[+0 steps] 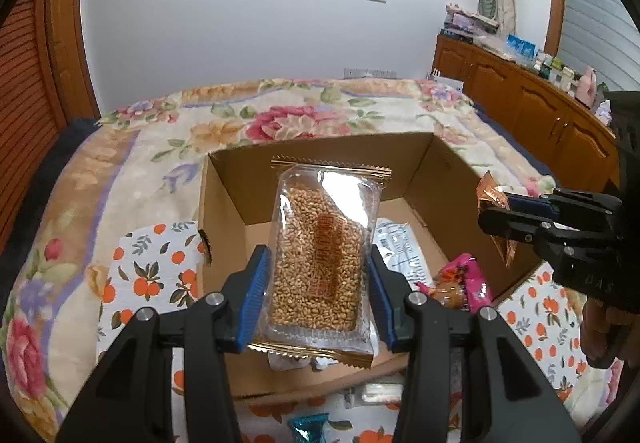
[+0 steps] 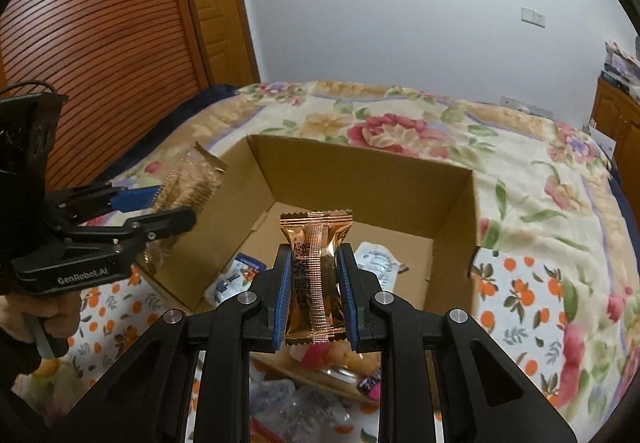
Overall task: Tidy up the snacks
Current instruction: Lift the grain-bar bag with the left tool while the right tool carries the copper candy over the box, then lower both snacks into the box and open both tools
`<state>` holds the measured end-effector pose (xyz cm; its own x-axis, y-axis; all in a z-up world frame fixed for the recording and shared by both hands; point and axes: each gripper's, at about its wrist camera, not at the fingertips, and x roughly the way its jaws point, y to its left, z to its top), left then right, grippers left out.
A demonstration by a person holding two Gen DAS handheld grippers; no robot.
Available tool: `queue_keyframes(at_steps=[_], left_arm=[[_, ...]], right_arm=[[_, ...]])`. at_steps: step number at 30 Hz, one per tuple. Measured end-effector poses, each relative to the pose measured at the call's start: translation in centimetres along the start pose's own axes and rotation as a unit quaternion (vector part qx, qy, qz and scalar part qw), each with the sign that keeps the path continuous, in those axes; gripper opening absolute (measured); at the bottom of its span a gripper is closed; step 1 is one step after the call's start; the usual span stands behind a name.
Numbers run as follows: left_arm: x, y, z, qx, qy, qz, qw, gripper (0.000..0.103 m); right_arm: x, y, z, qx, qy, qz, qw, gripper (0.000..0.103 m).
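Bedroom, floral blanket (image 1: 132, 171) carrying my open cardboard box (image 1: 224, 195).
Left wrist view: my left gripper (image 1: 318, 295) is clamped on a clear grain-bar pack (image 1: 320, 255) above the box. Right wrist view: my right gripper (image 2: 314, 297) pinches a copper candy wrapper (image 2: 316, 275) over the box; white pouches (image 2: 376, 259) lie inside.

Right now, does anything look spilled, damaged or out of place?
Nothing looks spilled or damaged. A few packets, like the teal packet, lie outside the cardboard box on the cloth, not yet sorted.
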<state>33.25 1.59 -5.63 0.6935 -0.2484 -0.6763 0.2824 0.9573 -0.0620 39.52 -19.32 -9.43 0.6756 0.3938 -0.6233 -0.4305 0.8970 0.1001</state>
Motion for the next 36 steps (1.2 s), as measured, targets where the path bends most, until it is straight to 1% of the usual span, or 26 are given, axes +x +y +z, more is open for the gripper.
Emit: queue_keyframes(at_steps=[9,16,20,23,26,29,30,31,32,34,36], left_arm=[[2.0,0.1,-1.3,-0.003,0.021,-0.003,0.9998,0.046],[2.9,-0.5,-1.9,0.001,0.033,-0.007,0.9994,0.047],[3.7,-0.9,-2.4,0.006,0.049,-0.004,0.9988,0.047],[4.1,-0.7,-2.7,0.002,0.055,-0.002,0.9985,0.048],[4.1,-0.8,-2.8,-0.001,0.058,-0.001,0.9983,0.049],[4.0,-0.9,-2.9,-0.002,0.059,-0.004,0.9983,0.051],[3.9,-0.9,-2.9,-0.004,0.058,-0.008,0.9983,0.051],[3.9,-0.9,-2.9,-0.004,0.058,-0.009,0.9983,0.051],[3.8,-1.0,-2.8,-0.004,0.057,-0.009,0.9983,0.052],[3.5,-0.9,-2.7,-0.004,0.053,-0.008,0.9985,0.060],[3.0,-0.8,-2.7,-0.008,0.048,-0.011,0.9988,0.063]], right_arm=[[4.2,0.7,-1.2,-0.003,0.025,-0.008,1.000,0.020],[5.8,0.7,-2.3,0.002,0.039,-0.013,0.999,0.021],[6.5,0.5,-2.8,0.005,0.049,-0.013,0.999,0.022],[6.8,0.1,-3.0,0.012,0.053,-0.010,0.998,0.025],[6.7,-0.3,-3.1,0.024,0.055,-0.006,0.998,0.025],[6.3,-0.1,-3.1,0.022,0.053,-0.008,0.998,0.026],[6.2,-0.1,-3.1,0.022,0.052,-0.008,0.998,0.027],[6.1,-0.1,-3.1,0.021,0.052,-0.009,0.998,0.031],[6.1,-0.1,-3.1,0.021,0.051,-0.010,0.998,0.033],[5.5,-0.1,-3.0,0.023,0.045,-0.010,0.999,0.033],[4.8,-0.1,-3.0,0.025,0.041,-0.010,0.999,0.033]])
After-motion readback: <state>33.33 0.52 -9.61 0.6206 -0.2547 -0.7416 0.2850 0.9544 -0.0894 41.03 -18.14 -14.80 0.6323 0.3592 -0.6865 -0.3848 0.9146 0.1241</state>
